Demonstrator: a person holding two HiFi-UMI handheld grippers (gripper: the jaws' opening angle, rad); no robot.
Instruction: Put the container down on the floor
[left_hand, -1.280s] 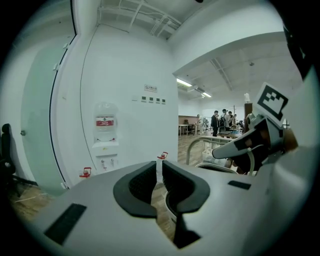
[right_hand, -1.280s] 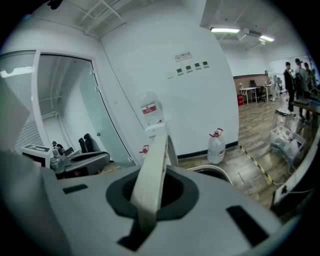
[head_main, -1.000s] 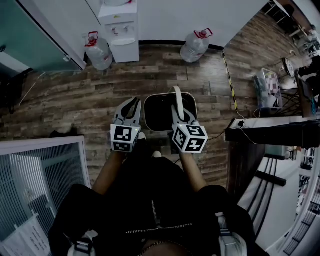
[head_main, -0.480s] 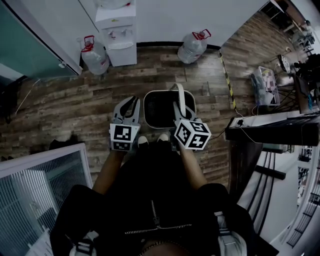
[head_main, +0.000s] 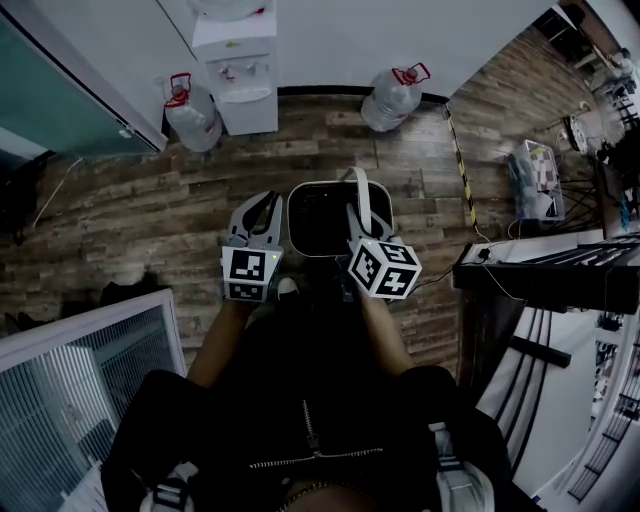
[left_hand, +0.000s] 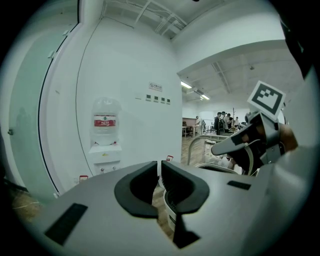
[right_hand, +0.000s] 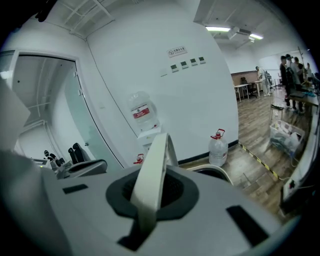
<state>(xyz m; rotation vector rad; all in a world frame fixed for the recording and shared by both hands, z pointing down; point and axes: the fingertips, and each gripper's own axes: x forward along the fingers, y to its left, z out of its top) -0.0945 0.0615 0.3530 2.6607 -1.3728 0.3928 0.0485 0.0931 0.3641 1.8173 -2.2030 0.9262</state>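
A white container (head_main: 325, 190) with a dark inside hangs over the wooden floor in front of the person's legs. Its arched white handle (head_main: 360, 195) runs between the pads of my right gripper (head_main: 356, 222), which is shut on it. In the right gripper view the handle (right_hand: 155, 165) rises out of the jaws and the container rim (right_hand: 220, 173) shows just behind. My left gripper (head_main: 260, 208) hangs beside the container's left side, shut with nothing in it. In the left gripper view the rim (left_hand: 167, 202) lies just past its tips (left_hand: 160, 172).
A water dispenser (head_main: 240, 60) stands against the white wall ahead, with a water bottle (head_main: 190, 110) at its left and another (head_main: 393, 98) at its right. A dark desk (head_main: 540, 265) is at the right, a glass partition (head_main: 80, 400) at the lower left.
The container still hangs from my right gripper. The person's shoes have shifted under it, and the view has swayed slightly. The left gripper keeps its place beside the container.
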